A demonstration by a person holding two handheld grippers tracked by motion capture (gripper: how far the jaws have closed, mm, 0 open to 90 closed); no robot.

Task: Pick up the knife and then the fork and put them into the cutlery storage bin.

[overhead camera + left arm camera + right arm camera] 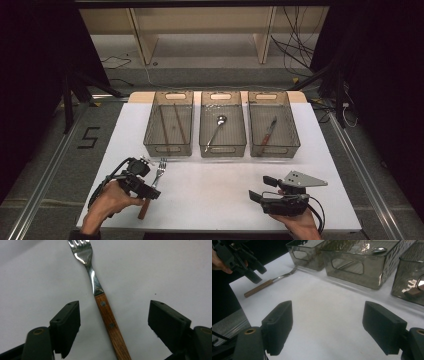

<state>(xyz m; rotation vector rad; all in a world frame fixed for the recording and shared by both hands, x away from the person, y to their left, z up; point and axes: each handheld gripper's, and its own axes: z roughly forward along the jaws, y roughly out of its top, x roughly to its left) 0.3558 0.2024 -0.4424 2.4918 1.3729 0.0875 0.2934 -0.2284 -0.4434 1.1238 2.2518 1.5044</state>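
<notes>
Left gripper view: fork lies lengthwise between the open jaws of the left hand-held gripper, tines away, apparently untouched; right hand-held gripper open, well apart.

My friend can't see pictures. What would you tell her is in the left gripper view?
A fork with a wooden handle and shiny metal prongs lies on a white table, its prongs pointing away from the camera. The left tongs are open, one black pad on each side of the handle, neither touching it.
</notes>
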